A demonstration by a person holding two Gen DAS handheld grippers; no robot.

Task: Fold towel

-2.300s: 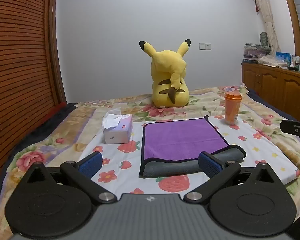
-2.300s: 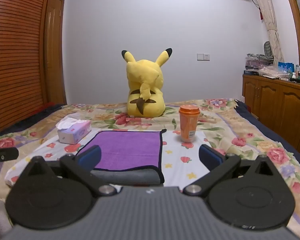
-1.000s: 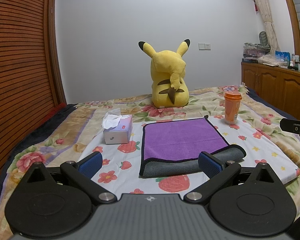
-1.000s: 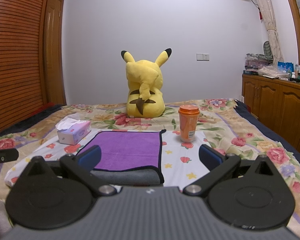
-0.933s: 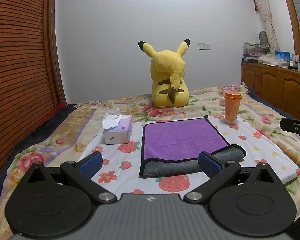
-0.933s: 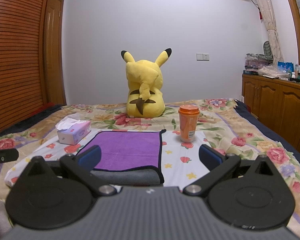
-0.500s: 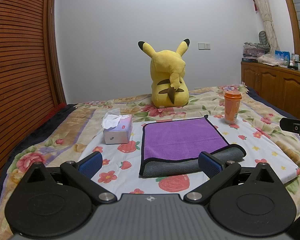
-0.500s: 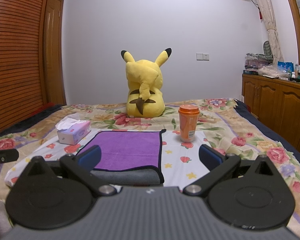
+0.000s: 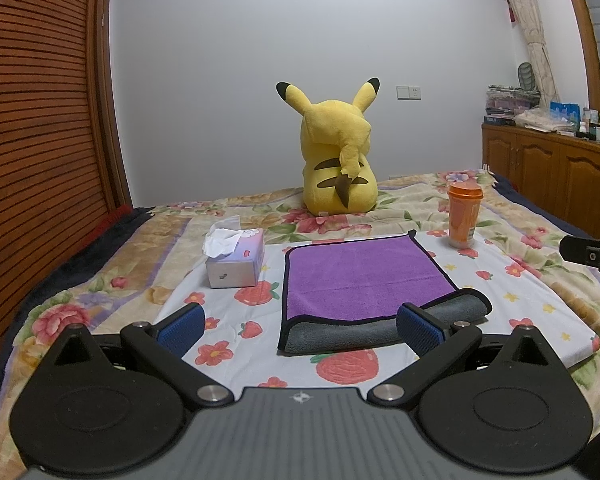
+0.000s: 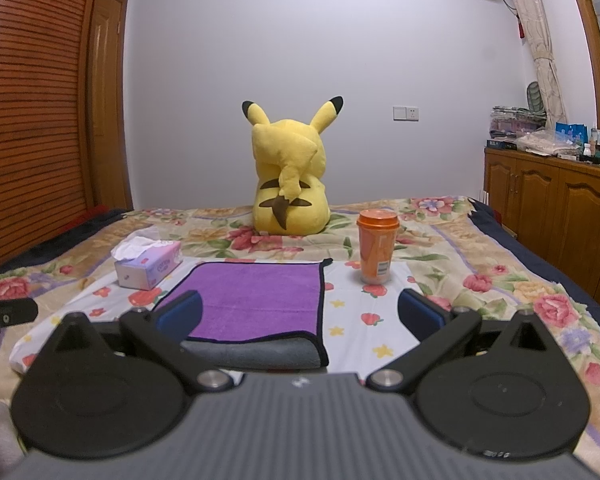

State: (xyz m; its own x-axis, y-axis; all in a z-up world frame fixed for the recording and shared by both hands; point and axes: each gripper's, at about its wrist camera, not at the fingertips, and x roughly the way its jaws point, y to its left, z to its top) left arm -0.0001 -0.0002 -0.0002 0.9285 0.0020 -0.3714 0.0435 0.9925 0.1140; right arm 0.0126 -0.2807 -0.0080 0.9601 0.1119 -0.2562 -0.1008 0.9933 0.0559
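A purple towel [image 9: 360, 276] with a black hem lies flat on a white strawberry-print cloth [image 9: 228, 312] on the bed. Its near edge is turned up and shows a grey underside [image 9: 340, 332]. My left gripper [image 9: 300, 326] is open and empty, held just short of the towel's near edge. The towel also shows in the right wrist view [image 10: 256, 300], with the grey fold [image 10: 252, 354] close in front. My right gripper [image 10: 300, 314] is open and empty, near the towel's near right corner.
A tissue box [image 9: 236, 260] stands left of the towel. An orange cup [image 9: 464, 216] stands at its far right corner. A yellow plush toy [image 9: 336, 168] sits at the back. Wooden cabinets [image 9: 560, 176] line the right wall.
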